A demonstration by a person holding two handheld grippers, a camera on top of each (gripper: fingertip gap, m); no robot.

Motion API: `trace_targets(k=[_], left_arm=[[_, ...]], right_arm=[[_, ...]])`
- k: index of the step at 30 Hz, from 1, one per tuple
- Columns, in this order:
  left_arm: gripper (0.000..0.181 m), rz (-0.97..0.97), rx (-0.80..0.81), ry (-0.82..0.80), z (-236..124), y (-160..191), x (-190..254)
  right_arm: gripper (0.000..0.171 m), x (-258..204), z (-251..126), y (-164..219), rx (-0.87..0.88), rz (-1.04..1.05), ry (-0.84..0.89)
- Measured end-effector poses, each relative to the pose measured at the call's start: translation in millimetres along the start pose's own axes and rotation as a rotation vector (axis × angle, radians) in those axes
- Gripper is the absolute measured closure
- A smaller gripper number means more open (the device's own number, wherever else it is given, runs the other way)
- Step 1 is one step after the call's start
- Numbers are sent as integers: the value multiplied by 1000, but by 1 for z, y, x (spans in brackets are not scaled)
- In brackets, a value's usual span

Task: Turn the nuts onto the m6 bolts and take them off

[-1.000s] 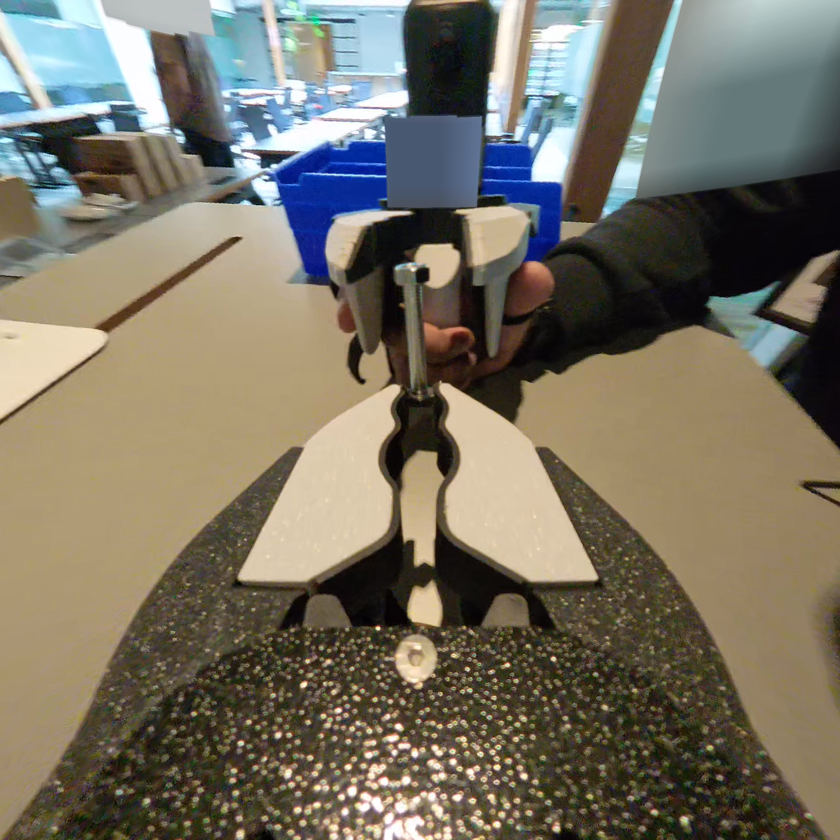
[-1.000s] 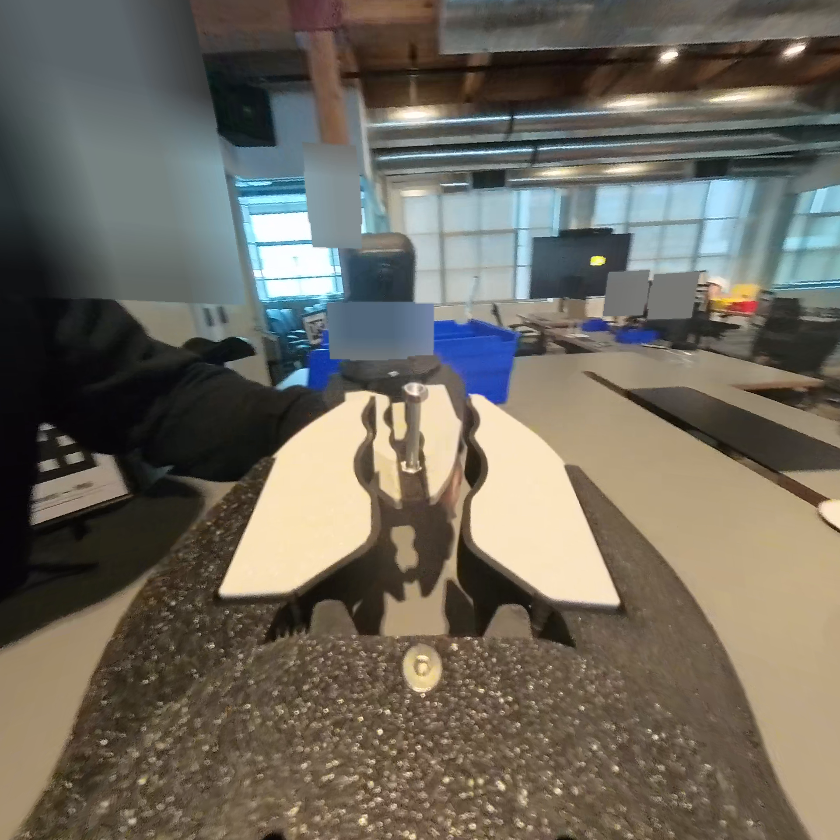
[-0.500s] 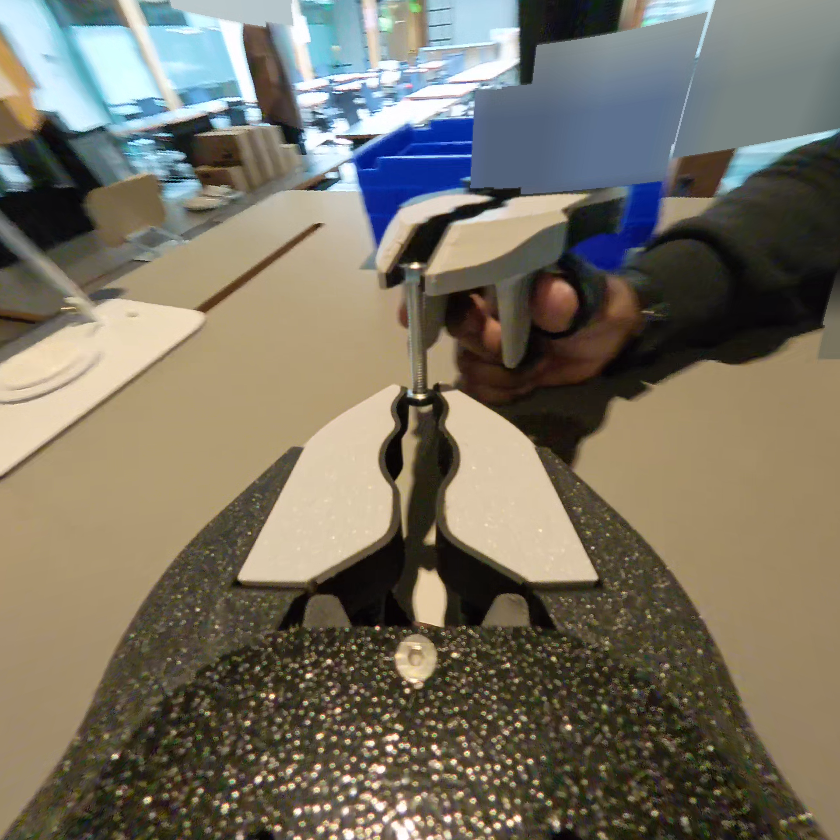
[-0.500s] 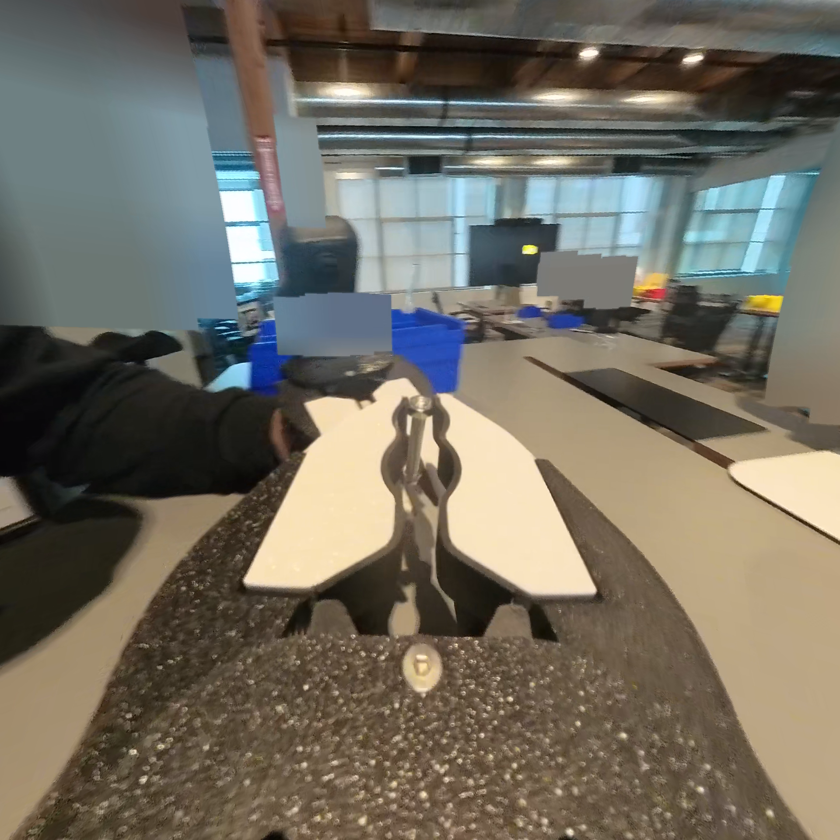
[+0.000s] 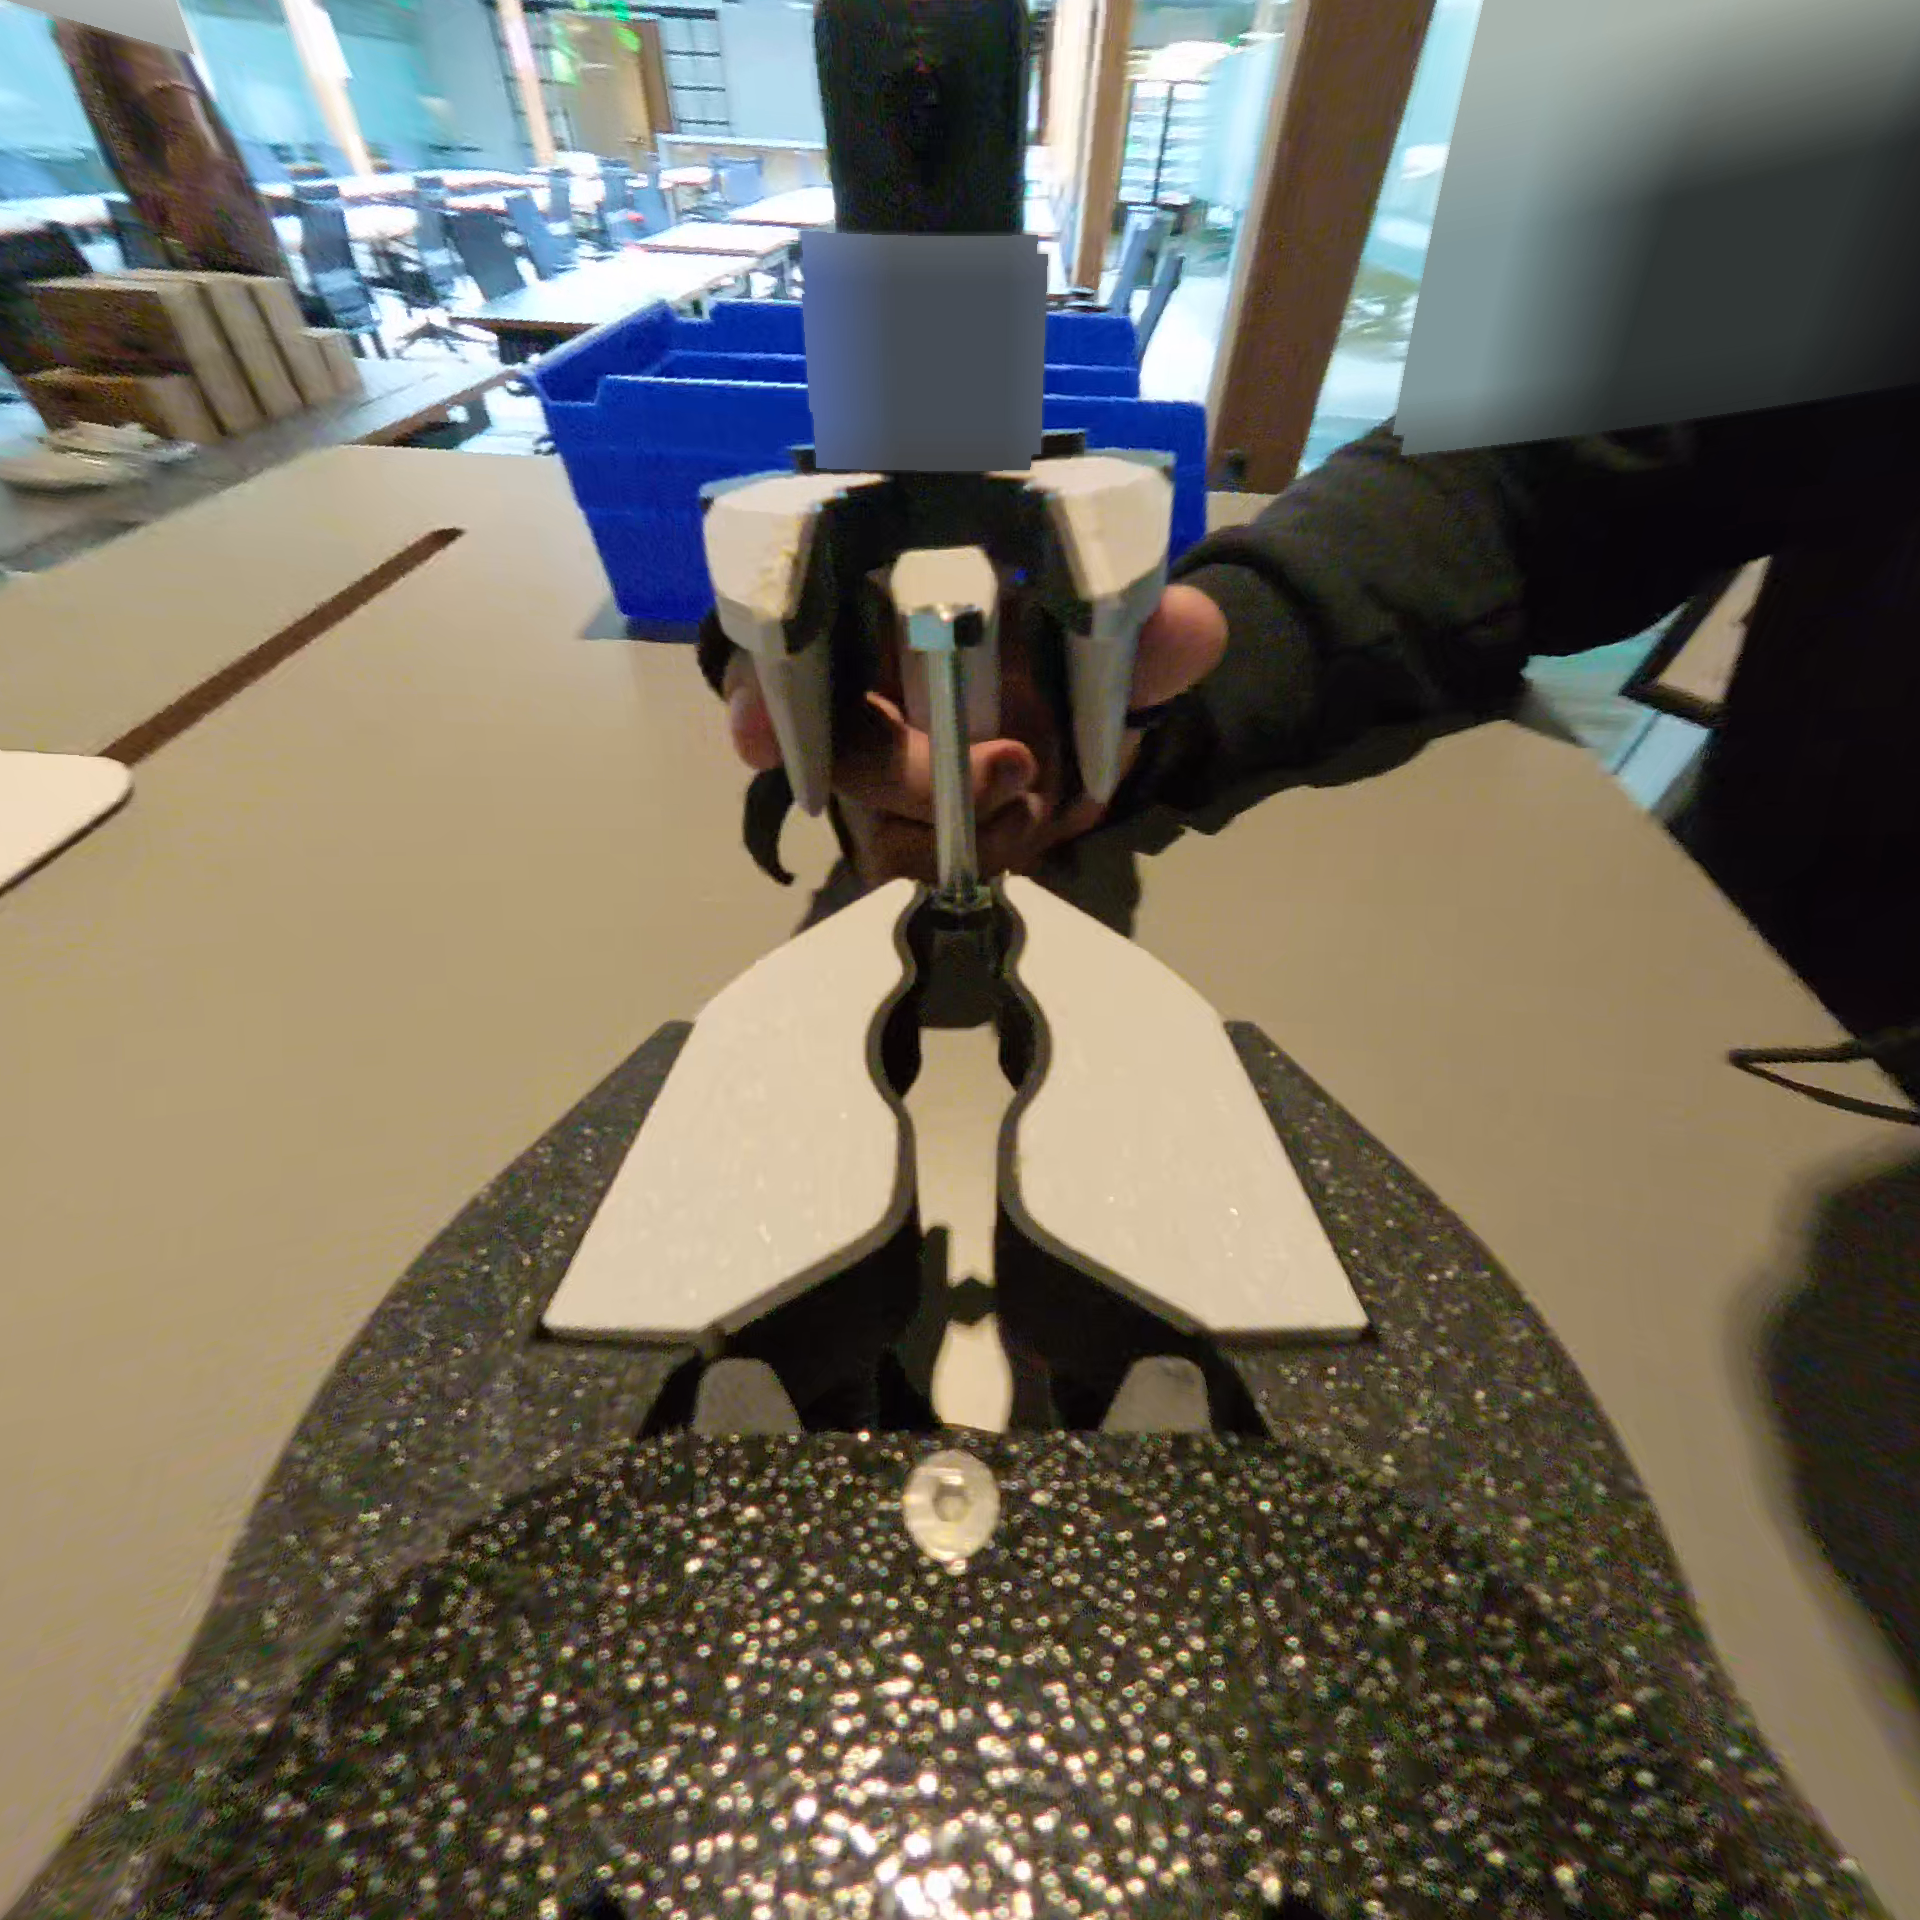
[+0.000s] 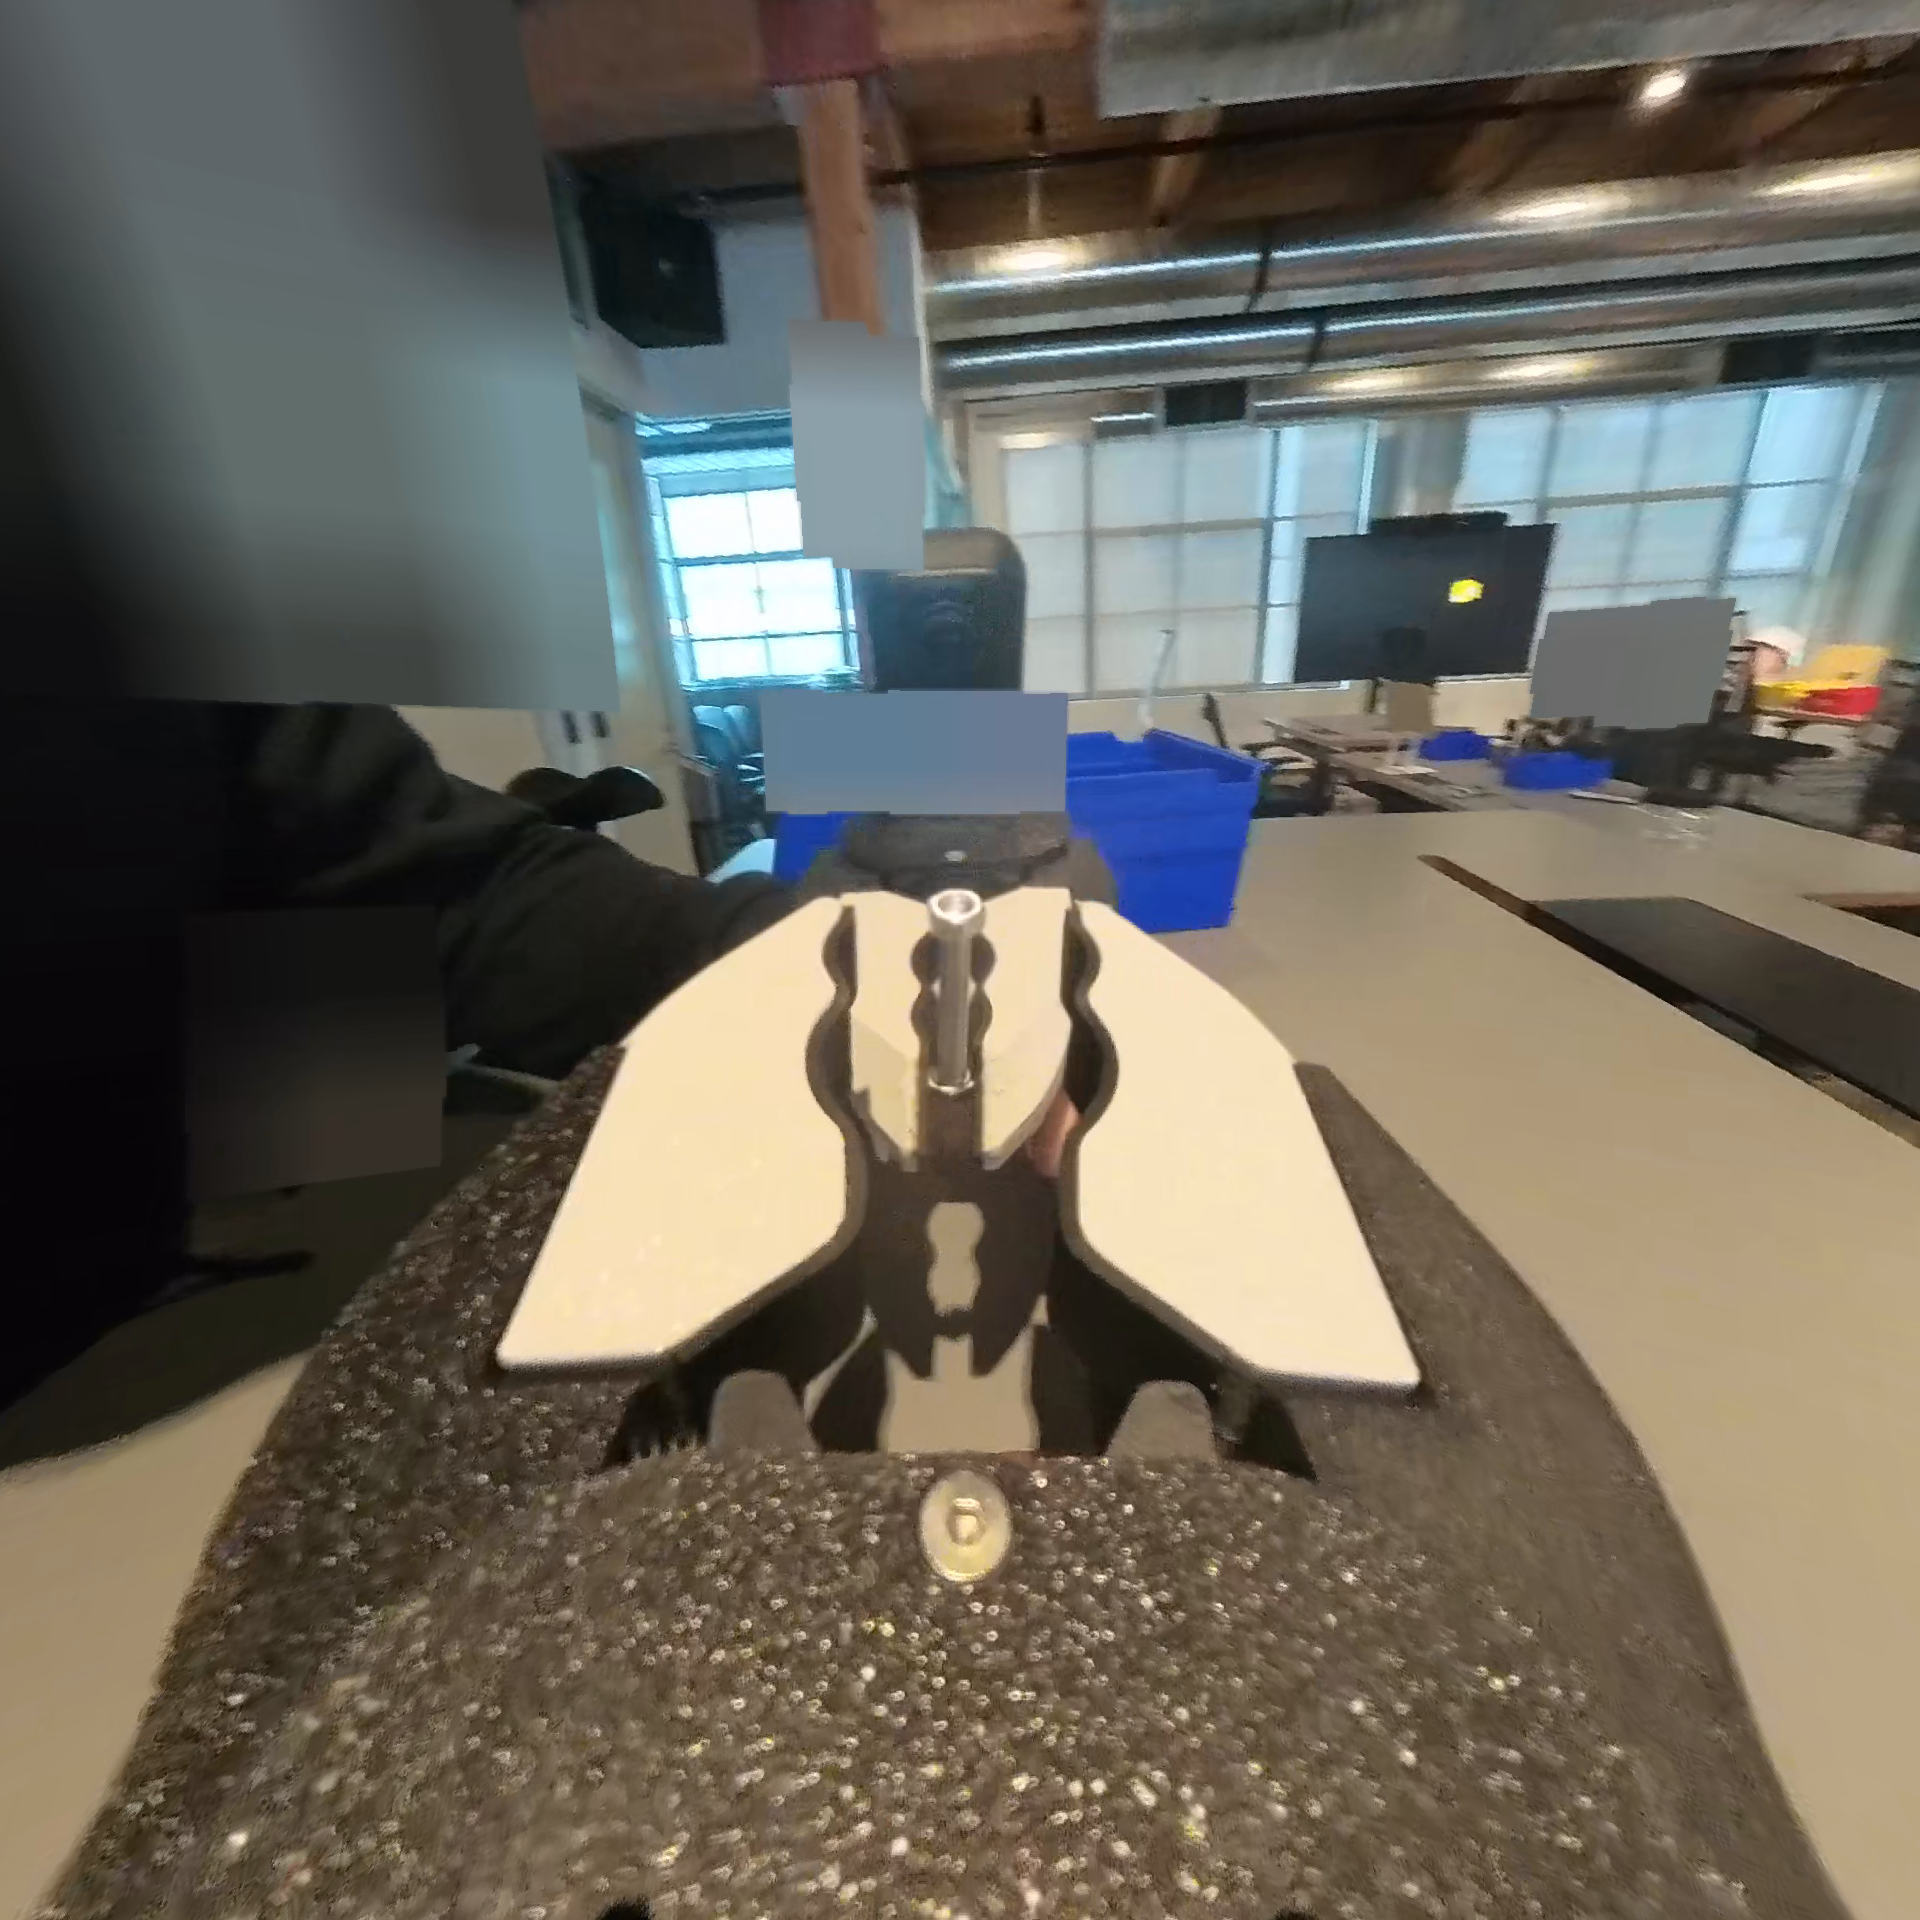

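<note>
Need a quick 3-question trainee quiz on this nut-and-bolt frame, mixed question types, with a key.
1. True or false: the right gripper is clamped on the head of the bolt.
2. What is the left gripper shut on? A) the nut at the bolt's lower end; B) a screwdriver; C) nothing.
3. Fill in: the bins at the far edge of the table are ___ in colour.

Key: 1 false, its jaws stand apart on either side of the bolt head. 2 A. 3 blue.
</note>
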State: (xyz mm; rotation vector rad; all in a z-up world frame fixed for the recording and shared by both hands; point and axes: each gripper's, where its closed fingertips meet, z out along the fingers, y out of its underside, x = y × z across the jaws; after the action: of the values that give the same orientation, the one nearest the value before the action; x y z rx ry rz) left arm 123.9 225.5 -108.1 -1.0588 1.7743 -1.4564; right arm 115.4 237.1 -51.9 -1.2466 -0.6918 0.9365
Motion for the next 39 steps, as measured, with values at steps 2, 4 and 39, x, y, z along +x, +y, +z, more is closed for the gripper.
trace_targets(k=[2, 4, 39], left_arm=[[172, -12, 6, 43, -1, -1, 6], [172, -22, 2, 62, 0, 0, 8], [172, -23, -25, 14, 5, 3, 3]], right_arm=[[138, -3, 0, 0, 2, 1, -25], [141, -6, 1, 2, -9, -4, -36], [147, 0, 2, 4, -20, -3, 4]])
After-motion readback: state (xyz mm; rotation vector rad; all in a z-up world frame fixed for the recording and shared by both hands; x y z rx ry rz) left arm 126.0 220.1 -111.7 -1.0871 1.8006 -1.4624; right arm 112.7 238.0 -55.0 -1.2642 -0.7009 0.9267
